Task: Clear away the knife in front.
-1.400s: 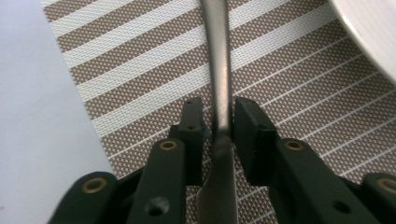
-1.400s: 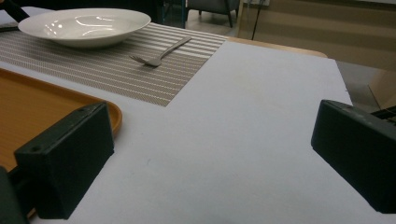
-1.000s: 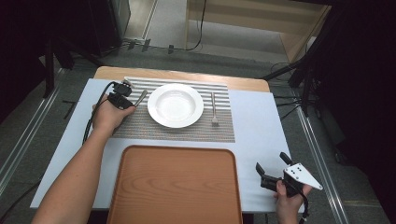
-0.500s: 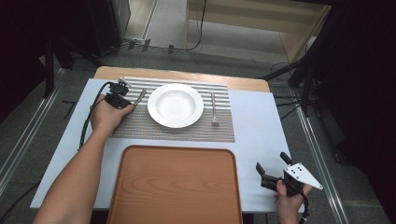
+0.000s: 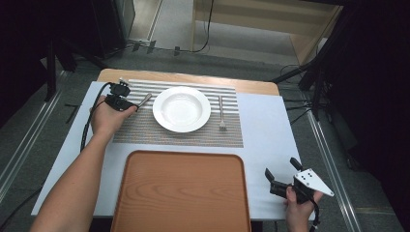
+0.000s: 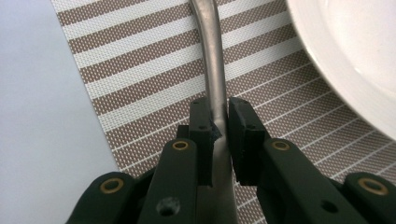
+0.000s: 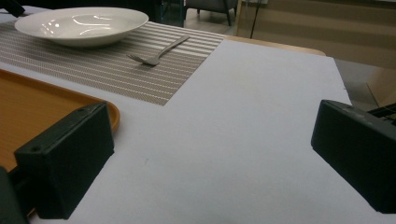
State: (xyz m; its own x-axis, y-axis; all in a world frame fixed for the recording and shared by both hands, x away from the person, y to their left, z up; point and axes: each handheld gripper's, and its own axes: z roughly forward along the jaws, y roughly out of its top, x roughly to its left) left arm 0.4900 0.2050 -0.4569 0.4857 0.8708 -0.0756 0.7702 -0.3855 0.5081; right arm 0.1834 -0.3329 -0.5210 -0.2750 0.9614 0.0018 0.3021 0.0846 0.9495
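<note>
The left gripper [image 6: 217, 119] is at the far left of the striped placemat [image 5: 193, 133], its two black jaws drawn narrow and pressed on either side of a metal utensil handle [image 6: 214, 60]; the handle runs away from the jaws across the brown and white stripes and bends slightly at its far end; which utensil it belongs to cannot be told, since its head is hidden under the gripper. In the high view the same left gripper [image 5: 129, 104] sits under the person's left hand [image 5: 109, 118], with the utensil handle [image 5: 145, 99] pointing right and away toward the white plate [image 5: 182, 108]; handle and plate lie near each other but apart.

The white plate stands in the middle of the placemat; in the left gripper view its rim [image 6: 345, 60] curves past on the right, clear of the jaws. A fork [image 5: 221, 113] lies to the right of the plate on the placemat, tines toward the near edge; from the right gripper view the fork [image 7: 156, 53] lies beyond the near corner of the mat.

The right gripper [image 5: 283, 169] rests at the near right of the pale blue table cover [image 5: 270, 125], just right of the wooden tray [image 5: 183, 193]; its jaws stand wide apart with nothing between them but bare cover [image 7: 224, 154]; the tray's rounded corner [image 7: 109, 114] shows just behind its left jaw.
</note>
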